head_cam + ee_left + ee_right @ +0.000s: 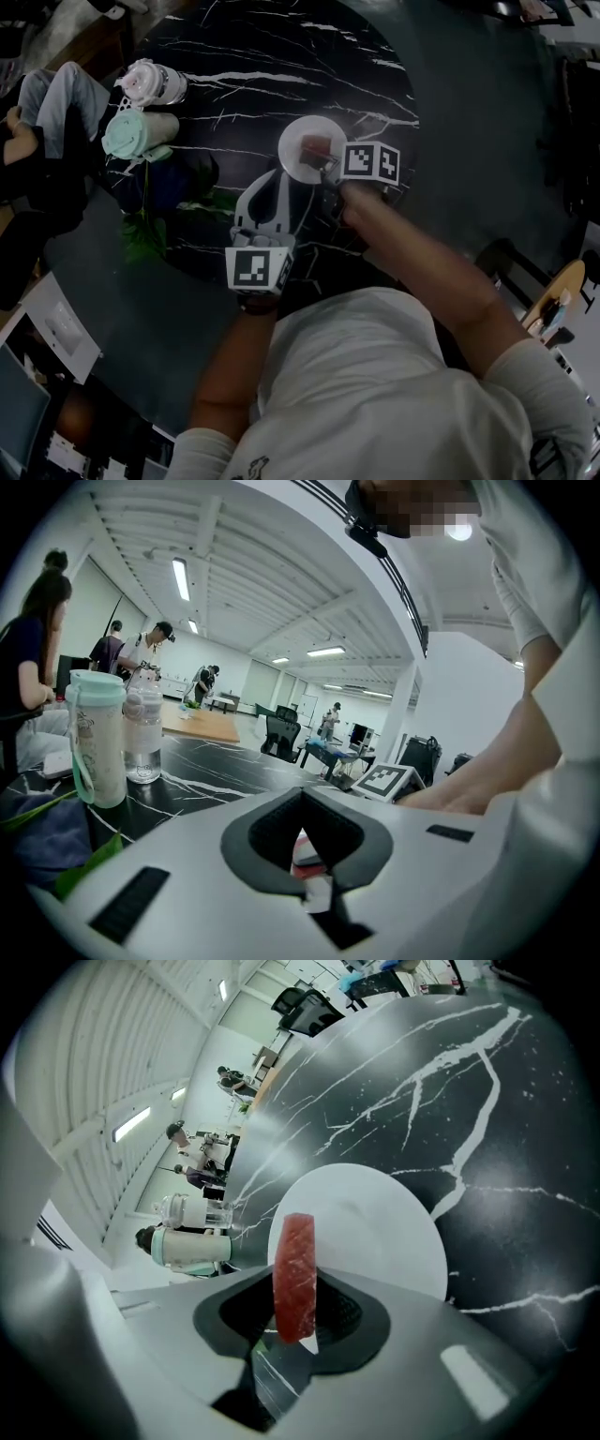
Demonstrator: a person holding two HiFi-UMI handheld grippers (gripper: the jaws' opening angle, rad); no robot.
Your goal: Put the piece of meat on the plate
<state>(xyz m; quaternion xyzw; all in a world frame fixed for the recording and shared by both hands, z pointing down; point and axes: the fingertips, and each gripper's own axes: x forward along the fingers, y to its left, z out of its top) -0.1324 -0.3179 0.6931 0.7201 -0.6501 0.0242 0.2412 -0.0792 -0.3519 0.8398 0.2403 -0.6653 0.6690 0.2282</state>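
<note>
So, where do we stand on the piece of meat (pixel 295 1274)? — A

Right gripper (pixel 323 164) has it. Jaws are pinching the slab on edge, upright, over the plate (pixel 375 1222). We can't tell whether its lower edge touches the plate yet. — B

Risk one for us, then: it stands on a narrow edge. If we let go like that, it likely topples. In the head view it hangs over the near side of the plate, close to the rim, so it could flop half off onto the surface (pixel 281 66). — A

Agreed. It also looks moist. We'd guess it clings to one jaw on release and gets dragged back out when we withdraw. — B

Left gripper (pixel 272 187)? — A

Jaws pressed together, nothing in them, tip just beside the plate's near-left rim. We see that as risk two: the surface looks polished, so any nudge and the plate slides. — B

And if we come down too hard on the right, the jaws hit the plate and push or tip it. — A

Yes. The two bottles (pixel 155 82) are well apart from all this, no concern there. — B

Then we'd want it laid flat toward the plate centre before opening. — A
</note>
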